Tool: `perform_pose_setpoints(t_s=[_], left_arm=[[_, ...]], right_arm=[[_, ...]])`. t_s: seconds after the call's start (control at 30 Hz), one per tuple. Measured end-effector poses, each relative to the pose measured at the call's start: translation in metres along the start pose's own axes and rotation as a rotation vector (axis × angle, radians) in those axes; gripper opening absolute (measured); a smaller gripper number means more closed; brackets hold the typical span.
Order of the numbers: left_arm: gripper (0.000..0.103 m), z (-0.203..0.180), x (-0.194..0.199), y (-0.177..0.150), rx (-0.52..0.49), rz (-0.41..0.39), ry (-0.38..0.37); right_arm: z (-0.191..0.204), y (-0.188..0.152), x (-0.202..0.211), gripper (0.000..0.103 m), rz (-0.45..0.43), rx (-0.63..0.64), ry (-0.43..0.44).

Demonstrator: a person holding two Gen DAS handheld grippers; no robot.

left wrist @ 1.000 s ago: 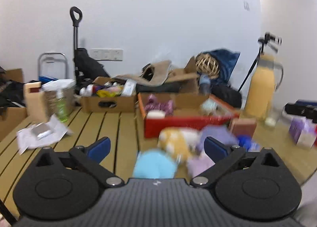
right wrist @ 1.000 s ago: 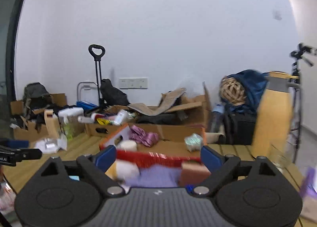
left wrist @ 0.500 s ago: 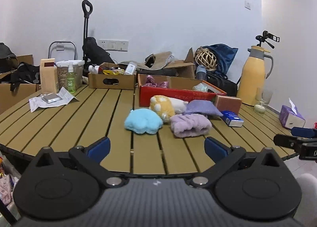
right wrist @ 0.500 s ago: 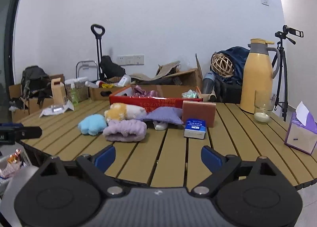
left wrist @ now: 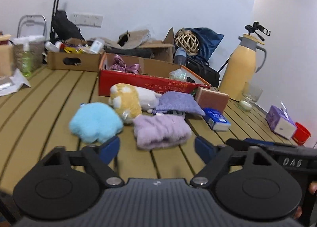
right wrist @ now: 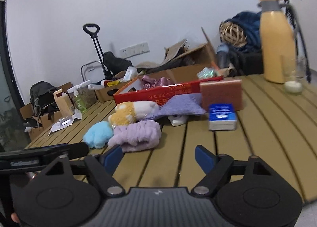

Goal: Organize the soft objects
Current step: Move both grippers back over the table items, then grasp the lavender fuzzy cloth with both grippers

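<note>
Soft things lie in a cluster on the slatted wooden table: a light blue plush (left wrist: 96,121) (right wrist: 97,134), a yellow and white plush (left wrist: 128,101) (right wrist: 130,113), a fluffy lilac cloth (left wrist: 161,131) (right wrist: 136,136) and a flat purple pouch (left wrist: 179,101) (right wrist: 183,104). Behind them stands a red cardboard box (left wrist: 146,85) (right wrist: 168,92) with purple ribbon and a pale bundle inside. My left gripper (left wrist: 156,148) is open and empty just before the lilac cloth. My right gripper (right wrist: 159,156) is open and empty, to the right of the cloth.
A reddish-brown block (right wrist: 221,94) and a blue packet (right wrist: 221,116) lie right of the cluster. A yellow thermos (left wrist: 242,68), a glass (left wrist: 249,96), a purple tissue box (left wrist: 280,125) and a red cup (left wrist: 301,134) stand at the right. Cardboard boxes and bottles (left wrist: 72,59) crowd the back left.
Both grippers have moved forward over the table edge, closer to the cluster of soft things. Both stay open and empty.
</note>
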State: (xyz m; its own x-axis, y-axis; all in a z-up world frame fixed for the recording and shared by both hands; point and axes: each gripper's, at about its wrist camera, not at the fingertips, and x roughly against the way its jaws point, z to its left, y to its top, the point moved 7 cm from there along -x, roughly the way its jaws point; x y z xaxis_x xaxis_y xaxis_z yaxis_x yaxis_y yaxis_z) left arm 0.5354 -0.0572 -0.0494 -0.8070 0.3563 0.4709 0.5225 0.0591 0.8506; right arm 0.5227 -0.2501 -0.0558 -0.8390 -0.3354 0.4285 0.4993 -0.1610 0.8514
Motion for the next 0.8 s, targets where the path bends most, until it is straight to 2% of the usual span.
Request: perform_pose_setpoints(t_s=[0.03, 0.1, 0.17, 0.23, 0.27, 0.3, 0.33, 0.47, 0.6, 0.8], left_arm=[[0.073, 0.002, -0.012, 0.004, 0.011, 0.009, -0.001], [0.069, 0.011, -0.038, 0.009, 0.046, 0.039, 0.008], [0.066, 0.02, -0.055, 0.011, 0.097, 0.06, -0.006], [0.063, 0.028, -0.067, 0.007, 0.164, 0.084, -0.049], [0.055, 0.032, -0.073, 0.003, 0.195, 0.108, -0.079], [0.05, 0.034, -0.076, 0.0, 0.214, 0.128, -0.093], [0.044, 0.036, -0.079, -0.001, 0.235, 0.139, -0.109], [0.033, 0.039, -0.084, -0.001, 0.251, 0.139, -0.113], [0.029, 0.041, -0.086, 0.001, 0.269, 0.14, -0.127], [0.027, 0.035, -0.083, 0.0, 0.233, 0.135, -0.127]], right_arm=[[0.0, 0.005, -0.014, 0.067, 0.017, 0.0, 0.009], [0.002, 0.013, -0.04, 0.062, 0.044, 0.009, 0.026], [0.004, 0.018, -0.067, 0.06, 0.085, 0.025, 0.044], [0.005, 0.019, -0.089, 0.043, 0.118, 0.02, 0.074], [0.006, 0.018, -0.097, 0.039, 0.133, 0.008, 0.096], [0.005, 0.015, -0.104, 0.029, 0.146, -0.016, 0.121], [0.003, 0.012, -0.108, 0.028, 0.151, -0.036, 0.128], [-0.001, 0.011, -0.109, 0.026, 0.138, -0.085, 0.133], [-0.002, 0.007, -0.11, 0.025, 0.129, -0.06, 0.134], [0.003, 0.005, -0.098, 0.023, 0.112, -0.028, 0.112]])
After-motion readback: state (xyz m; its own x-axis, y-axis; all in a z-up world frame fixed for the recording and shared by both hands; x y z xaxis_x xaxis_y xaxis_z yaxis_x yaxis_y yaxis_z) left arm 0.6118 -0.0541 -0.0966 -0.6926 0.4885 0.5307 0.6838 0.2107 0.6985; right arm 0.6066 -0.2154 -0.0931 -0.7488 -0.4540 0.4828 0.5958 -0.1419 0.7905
